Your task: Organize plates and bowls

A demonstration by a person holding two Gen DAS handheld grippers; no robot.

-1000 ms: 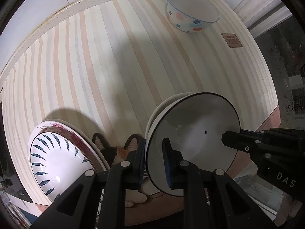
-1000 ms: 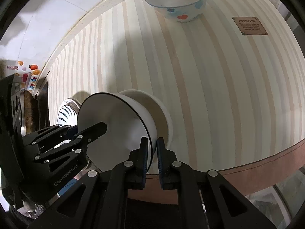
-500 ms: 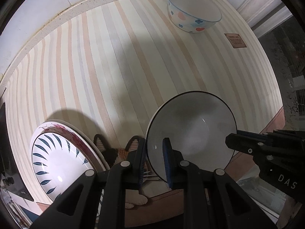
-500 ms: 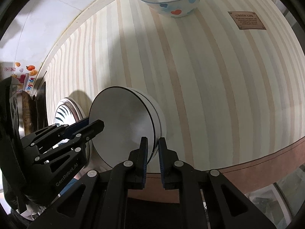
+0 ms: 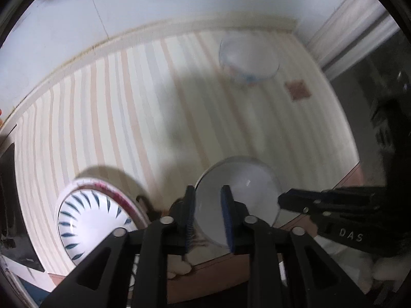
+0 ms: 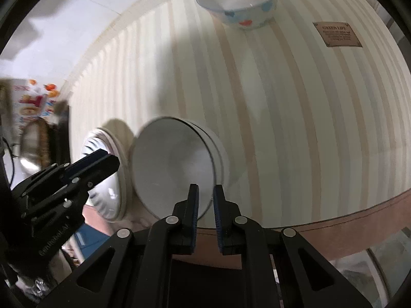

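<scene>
**Nested White Bowls Between Two Parted Grippers**

Underneath everything, a striped tablecloth (image 6: 295, 118) in cream, beige and pale grey, spreading ahead of both grippers, with a brown border along its near edge and a small brown label (image 6: 337, 34) far ahead and to the right of the right gripper.

Just ahead of the left gripper (image 5: 207, 215), slightly right of its line: nested white bowls (image 5: 237, 200), the inner one dark-rimmed, sitting near the cloth's front edge. Fingers spread, blue pads (image 5: 226, 218) either side of the near rim; contact with the rim not clear through the motion blur.

From the right wrist view, the same bowls (image 6: 174, 164) directly ahead and a little left of the right gripper (image 6: 205, 202). Jaws parted, a visible gap between the pads, the near rim of the bowls right at the fingertips; touching or not, impossible to say.

Left of the left gripper, beside the bowls: a stack of plates (image 5: 87, 220), top one white with blue leaf strokes, a red-patterned rim beneath.

Far ahead, near the cloth's back edge: a flowered bowl (image 6: 237, 0), upright, well apart from the rest.
</scene>
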